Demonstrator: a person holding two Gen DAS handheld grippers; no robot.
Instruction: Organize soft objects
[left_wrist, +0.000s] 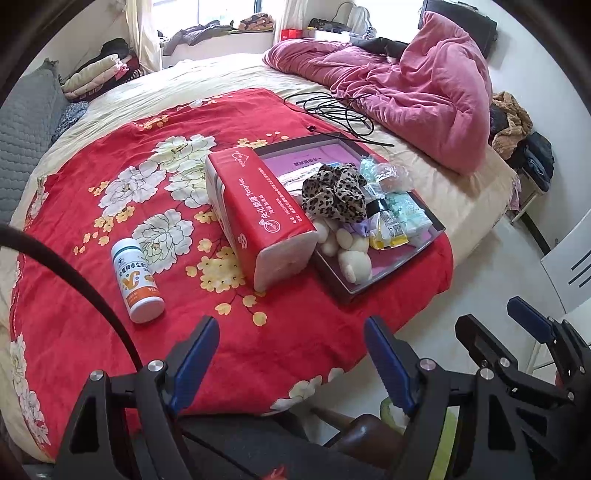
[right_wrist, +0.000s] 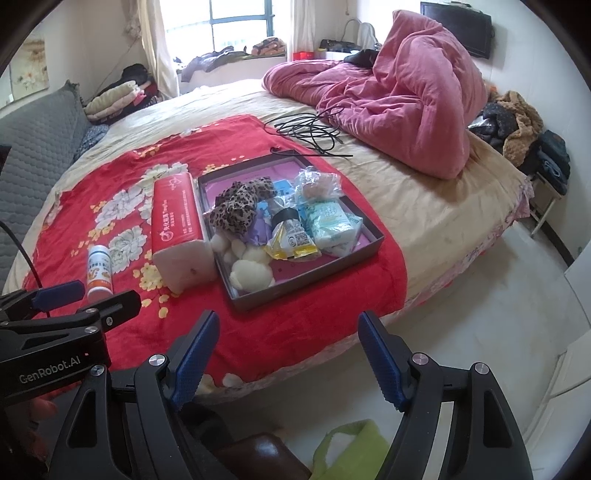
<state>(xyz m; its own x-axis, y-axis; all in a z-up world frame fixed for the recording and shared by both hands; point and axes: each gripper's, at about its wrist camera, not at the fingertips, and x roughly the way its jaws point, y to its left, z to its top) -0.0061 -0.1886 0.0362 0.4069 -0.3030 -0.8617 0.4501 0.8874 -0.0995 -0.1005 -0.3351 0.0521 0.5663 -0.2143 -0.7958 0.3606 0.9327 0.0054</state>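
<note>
A shallow dark box (right_wrist: 369, 236) with a purple lining lies on the red floral blanket (right_wrist: 122, 177). Inside it are a leopard-print scrunchie (right_wrist: 236, 208), a cream plush toy (right_wrist: 247, 269), a yellow snack packet (right_wrist: 291, 240), pale teal tissue packs (right_wrist: 328, 221) and a clear plastic bag (right_wrist: 317, 184). A red tissue pack (left_wrist: 258, 214) lies against the box's left side. A white bottle (left_wrist: 136, 280) with an orange label lies left of that. My left gripper (left_wrist: 291, 350) hovers open over the blanket's near edge, empty. My right gripper (right_wrist: 288, 347) is open and empty, short of the box.
A crumpled pink quilt (right_wrist: 399, 96) fills the bed's far right, with a loose black cable (right_wrist: 310, 129) beside it. Folded clothes (right_wrist: 114, 99) and a grey cushion (right_wrist: 33, 147) sit at the left. A green bag (right_wrist: 351, 443) and pale floor lie below the bed's edge.
</note>
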